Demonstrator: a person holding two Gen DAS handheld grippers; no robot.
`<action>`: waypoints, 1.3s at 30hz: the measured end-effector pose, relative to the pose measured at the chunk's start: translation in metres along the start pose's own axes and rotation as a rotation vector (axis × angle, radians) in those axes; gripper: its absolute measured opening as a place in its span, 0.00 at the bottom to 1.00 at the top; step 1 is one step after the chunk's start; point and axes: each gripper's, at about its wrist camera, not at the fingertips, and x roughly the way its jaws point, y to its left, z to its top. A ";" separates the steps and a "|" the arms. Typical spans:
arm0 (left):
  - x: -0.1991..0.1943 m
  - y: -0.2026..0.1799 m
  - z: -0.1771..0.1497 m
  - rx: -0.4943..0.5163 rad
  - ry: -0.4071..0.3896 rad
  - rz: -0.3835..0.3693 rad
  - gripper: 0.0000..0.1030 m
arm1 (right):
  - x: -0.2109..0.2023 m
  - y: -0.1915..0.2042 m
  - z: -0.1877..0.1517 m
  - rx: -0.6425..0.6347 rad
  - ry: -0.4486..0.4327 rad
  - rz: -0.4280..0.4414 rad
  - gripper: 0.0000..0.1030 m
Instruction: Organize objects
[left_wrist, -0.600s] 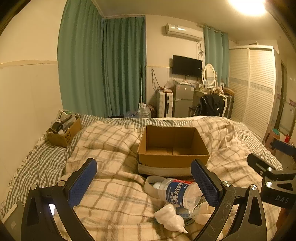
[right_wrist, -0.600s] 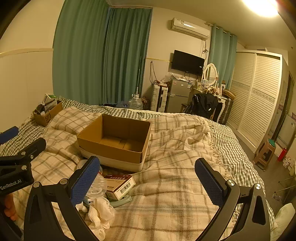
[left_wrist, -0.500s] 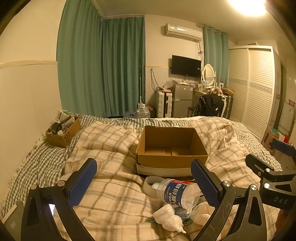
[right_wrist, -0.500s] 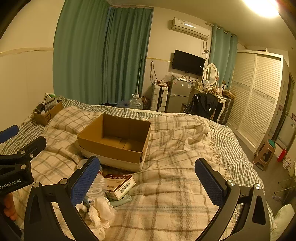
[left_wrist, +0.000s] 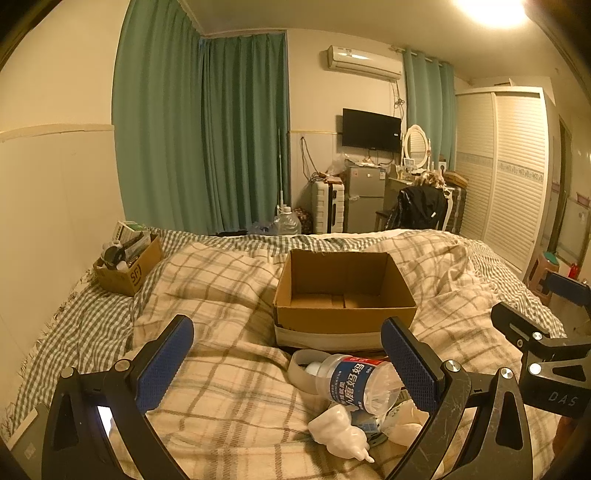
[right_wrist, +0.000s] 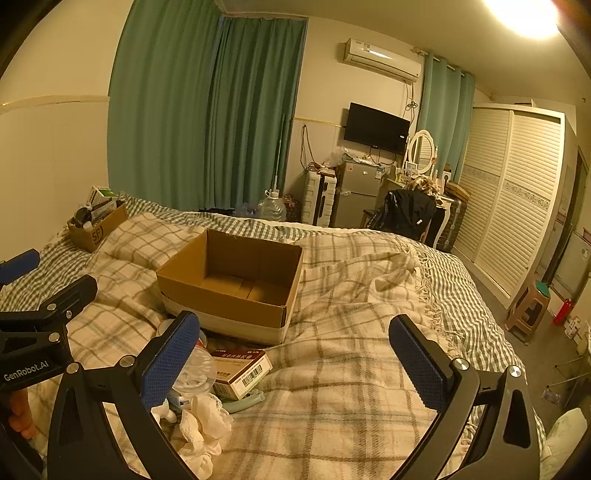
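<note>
An empty open cardboard box (left_wrist: 343, 295) sits on the plaid blanket; it also shows in the right wrist view (right_wrist: 236, 280). In front of it lies a small pile: a clear plastic bottle with a blue label (left_wrist: 360, 382), a tape roll (left_wrist: 303, 369), crumpled white tissue (left_wrist: 338, 432), and a red-and-white carton (right_wrist: 242, 371). My left gripper (left_wrist: 288, 363) is open and empty, just short of the pile. My right gripper (right_wrist: 295, 363) is open and empty, to the right of the pile. Each gripper shows at the edge of the other's view.
A small cardboard box full of items (left_wrist: 127, 260) stands at the bed's far left by the wall. The plaid blanket (right_wrist: 351, 369) spreads to the right. Beyond the bed are a fridge (left_wrist: 364, 197), a chair with a dark jacket (left_wrist: 421, 210) and a stool (right_wrist: 530, 308).
The left wrist view has shifted very slightly; the box and pile sit a touch further left in it. Both grippers stay open.
</note>
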 end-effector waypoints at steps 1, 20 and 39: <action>0.000 0.000 0.000 0.000 0.001 -0.002 1.00 | 0.000 0.001 0.000 -0.001 0.001 0.001 1.00; 0.001 -0.004 -0.002 0.013 0.005 0.003 1.00 | -0.002 0.000 -0.002 -0.001 0.000 0.005 1.00; 0.026 0.020 -0.052 -0.037 0.212 0.033 1.00 | 0.038 0.051 -0.057 -0.170 0.289 0.113 1.00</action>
